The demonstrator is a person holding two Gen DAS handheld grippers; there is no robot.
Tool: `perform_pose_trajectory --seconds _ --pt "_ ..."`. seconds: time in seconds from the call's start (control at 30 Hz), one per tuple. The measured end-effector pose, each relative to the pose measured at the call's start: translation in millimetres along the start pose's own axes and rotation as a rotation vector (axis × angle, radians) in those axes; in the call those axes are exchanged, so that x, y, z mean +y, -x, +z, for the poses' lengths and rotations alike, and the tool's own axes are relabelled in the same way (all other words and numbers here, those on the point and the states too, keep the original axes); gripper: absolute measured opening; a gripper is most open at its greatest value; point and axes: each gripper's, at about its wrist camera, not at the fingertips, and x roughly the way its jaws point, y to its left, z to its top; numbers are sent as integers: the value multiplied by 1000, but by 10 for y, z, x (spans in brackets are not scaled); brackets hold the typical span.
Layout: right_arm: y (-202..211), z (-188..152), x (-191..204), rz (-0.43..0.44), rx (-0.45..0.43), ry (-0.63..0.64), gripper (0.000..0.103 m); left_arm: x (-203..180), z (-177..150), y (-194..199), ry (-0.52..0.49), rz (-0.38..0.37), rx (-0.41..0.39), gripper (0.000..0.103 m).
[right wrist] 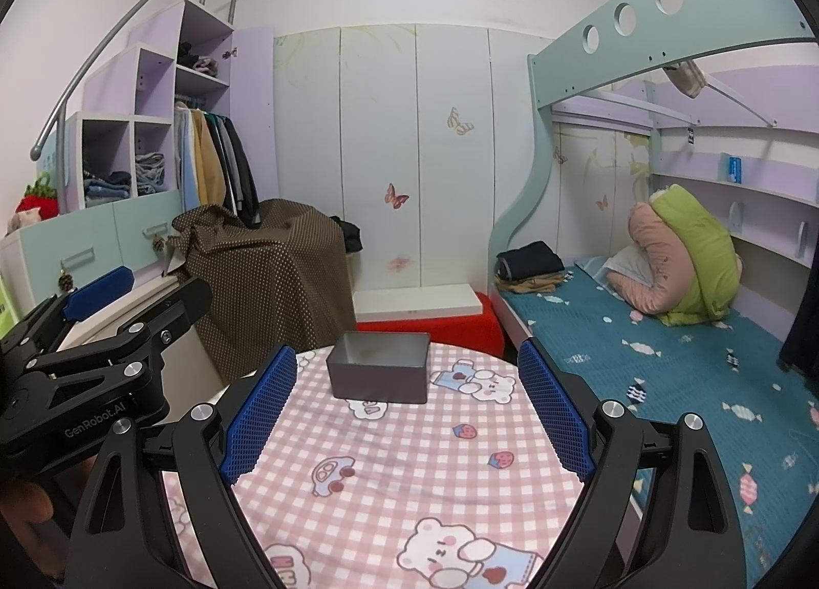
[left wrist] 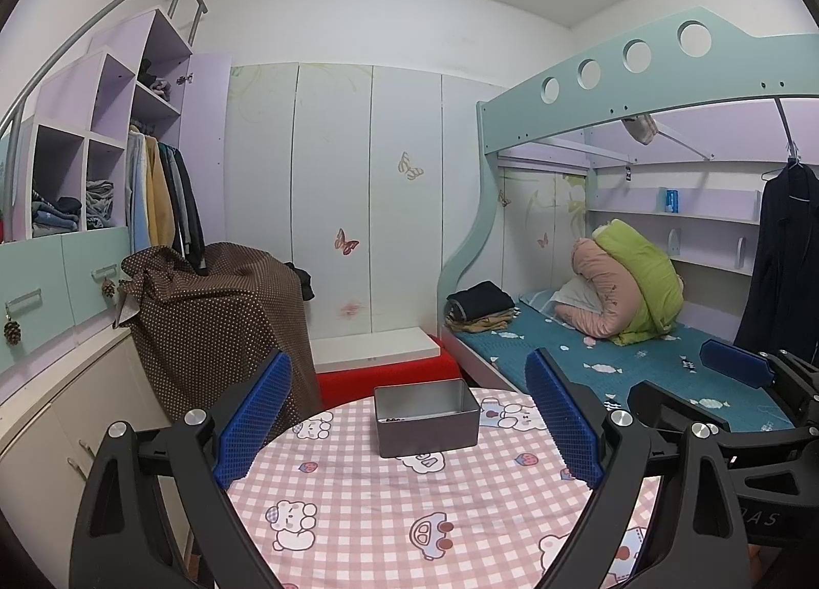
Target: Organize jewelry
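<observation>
An open grey metal box (left wrist: 426,417) stands at the far edge of a round table with a pink checked cloth (left wrist: 389,502). Small dark beads lie inside it at the left wall. The box also shows in the right wrist view (right wrist: 380,373). My left gripper (left wrist: 409,415) is open and empty, held above the table, its blue pads (left wrist: 255,415) wide apart on either side of the box. My right gripper (right wrist: 407,412) is open and empty, just short of the box. Each gripper shows at the edge of the other's view.
A brown dotted cloth covers furniture (left wrist: 220,317) left of the table. A bunk bed with a teal sheet (right wrist: 665,363) is at the right. A red stool with a white board (left wrist: 379,358) stands beyond the table. Wardrobe doors line the back wall.
</observation>
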Motion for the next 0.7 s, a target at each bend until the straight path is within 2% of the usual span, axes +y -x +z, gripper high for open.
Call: perform_pose_trajectory --seconds 0.7 --pt "1 9 -6 0 0 -1 86 -11 2 -6 1 0 4 90"
